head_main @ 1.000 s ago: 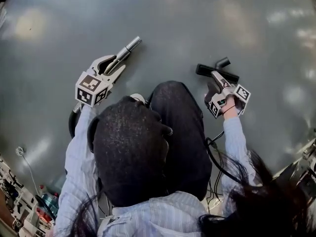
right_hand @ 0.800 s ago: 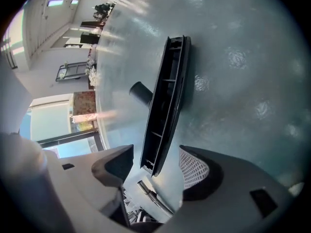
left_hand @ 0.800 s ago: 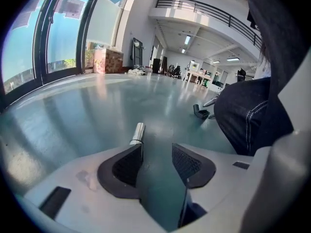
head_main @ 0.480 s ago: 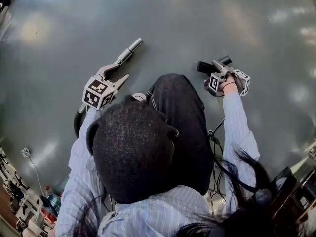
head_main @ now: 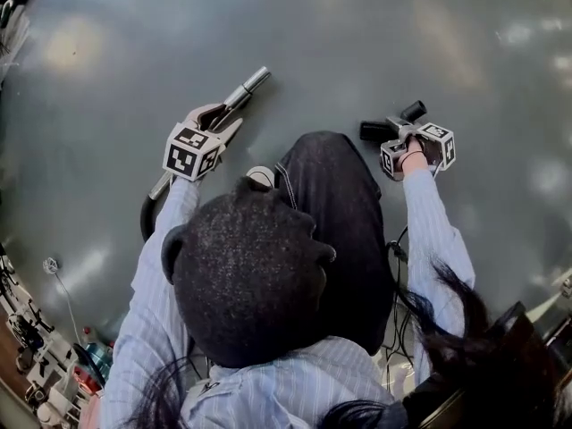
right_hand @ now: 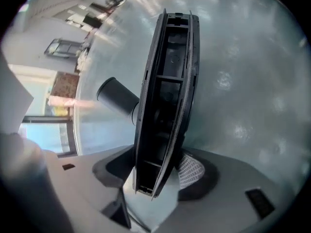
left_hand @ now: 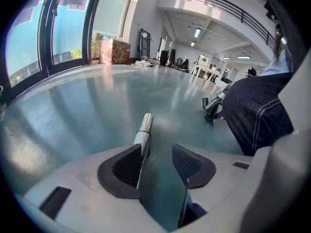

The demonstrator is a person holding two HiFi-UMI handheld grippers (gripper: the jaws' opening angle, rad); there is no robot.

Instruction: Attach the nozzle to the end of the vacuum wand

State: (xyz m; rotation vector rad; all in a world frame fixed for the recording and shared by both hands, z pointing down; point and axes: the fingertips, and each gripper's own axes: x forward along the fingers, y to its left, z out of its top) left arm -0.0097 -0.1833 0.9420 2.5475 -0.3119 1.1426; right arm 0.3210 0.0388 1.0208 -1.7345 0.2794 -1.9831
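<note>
Grey floor (head_main: 357, 25); person's dark trouser leg (head_main: 331, 204) between both grippers; vacuum wand (head_main: 237, 94) lies on floor at left, metal end pointing away; left gripper (left_hand: 156, 149) straddles it, jaws spread, just been opening, wand (left_hand: 145, 130) against one pad, clear of the other; nozzle (right_hand: 167, 81) well apart at right, turned on edge, pinched between right gripper (right_hand: 155, 169) pads; round neck (right_hand: 116, 97) sticks out sideways.
</note>
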